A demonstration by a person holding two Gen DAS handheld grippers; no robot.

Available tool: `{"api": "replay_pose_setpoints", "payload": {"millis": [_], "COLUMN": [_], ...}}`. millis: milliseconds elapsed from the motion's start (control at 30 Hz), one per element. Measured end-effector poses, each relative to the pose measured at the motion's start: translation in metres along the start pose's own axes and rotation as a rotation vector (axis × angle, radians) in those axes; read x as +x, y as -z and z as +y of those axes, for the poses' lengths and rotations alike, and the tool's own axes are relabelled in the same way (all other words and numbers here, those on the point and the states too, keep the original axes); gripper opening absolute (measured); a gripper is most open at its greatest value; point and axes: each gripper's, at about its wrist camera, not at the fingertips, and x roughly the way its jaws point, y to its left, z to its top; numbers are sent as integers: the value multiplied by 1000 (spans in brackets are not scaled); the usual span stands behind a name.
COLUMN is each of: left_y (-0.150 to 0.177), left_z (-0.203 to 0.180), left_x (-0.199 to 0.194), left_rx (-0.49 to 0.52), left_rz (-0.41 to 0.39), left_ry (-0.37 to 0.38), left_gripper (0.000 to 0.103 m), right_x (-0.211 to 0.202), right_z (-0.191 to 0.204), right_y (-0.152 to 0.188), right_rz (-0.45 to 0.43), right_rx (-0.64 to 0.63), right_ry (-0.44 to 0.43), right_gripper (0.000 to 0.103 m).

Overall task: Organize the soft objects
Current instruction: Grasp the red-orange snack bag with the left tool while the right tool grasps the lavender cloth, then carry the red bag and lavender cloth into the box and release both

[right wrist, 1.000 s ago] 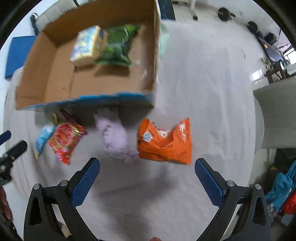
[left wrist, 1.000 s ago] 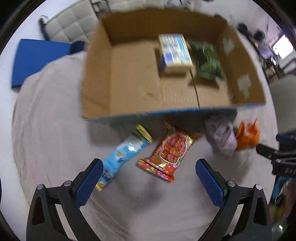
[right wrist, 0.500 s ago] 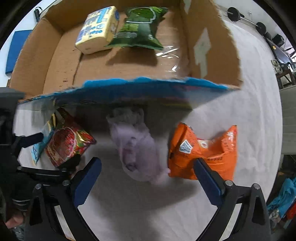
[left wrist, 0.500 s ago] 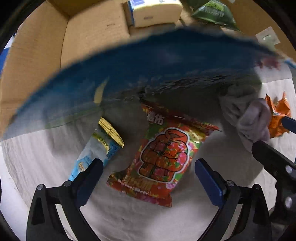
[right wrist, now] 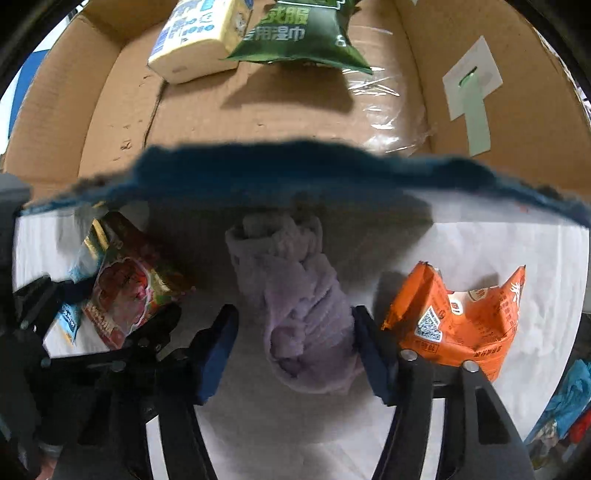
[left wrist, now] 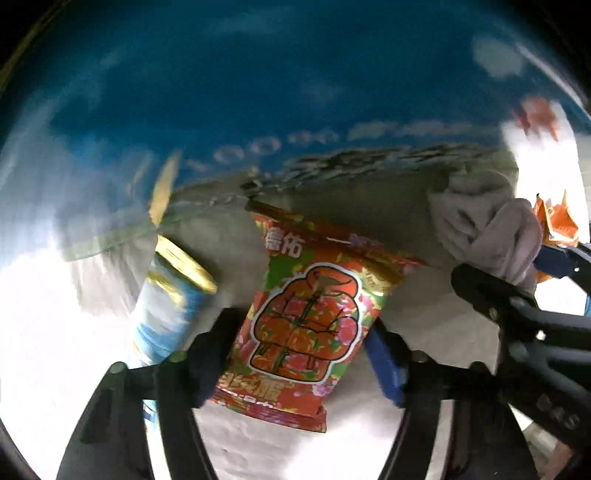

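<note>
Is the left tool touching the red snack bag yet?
Touching. The left wrist view shows the left tool with both fingers against the sides of the red snack bag.

Two grippers: the left gripper (left wrist: 299,354) and the right gripper (right wrist: 293,349).

One cardboard box (right wrist: 122,122).

Two things lie inside the box: one yellow pack (right wrist: 199,37) and one green pack (right wrist: 301,35).

Four soft things lie outside the box on the white cloth (right wrist: 480,236): one red bag (left wrist: 310,325), one blue bag (left wrist: 166,314), one purple sock (right wrist: 299,306) and one orange bag (right wrist: 461,321).

That makes five packs and bags in all, and one sock.

One white sticker (right wrist: 472,75) is on the box wall.
</note>
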Motion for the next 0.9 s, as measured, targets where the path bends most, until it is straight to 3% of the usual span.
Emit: {"api": "replay_pose_setpoints", "payload": {"millis": [133, 367, 533, 700, 900], "left_y": [10, 50, 81, 75, 36], "left_z": [-3, 10, 10, 22, 20], "left_x": [1, 9, 22, 25, 30], "left_rx": [-31, -187, -229, -245, -232], "left_rz": [2, 77, 117, 120, 128], "left_ry": [1, 91, 110, 100, 59], "left_gripper": [54, 50, 50, 52, 53], "right_x": [0, -11, -11, -3, 19], "right_z": [1, -10, -8, 2, -1], "right_y": [1, 34, 57, 57, 60], "right_rz": [-1, 71, 144, 144, 141], "right_rx": [-8, 10, 9, -10, -18], "right_ry": [25, -21, -38, 5, 49], "right_gripper": [49, 48, 48, 52, 58]}}
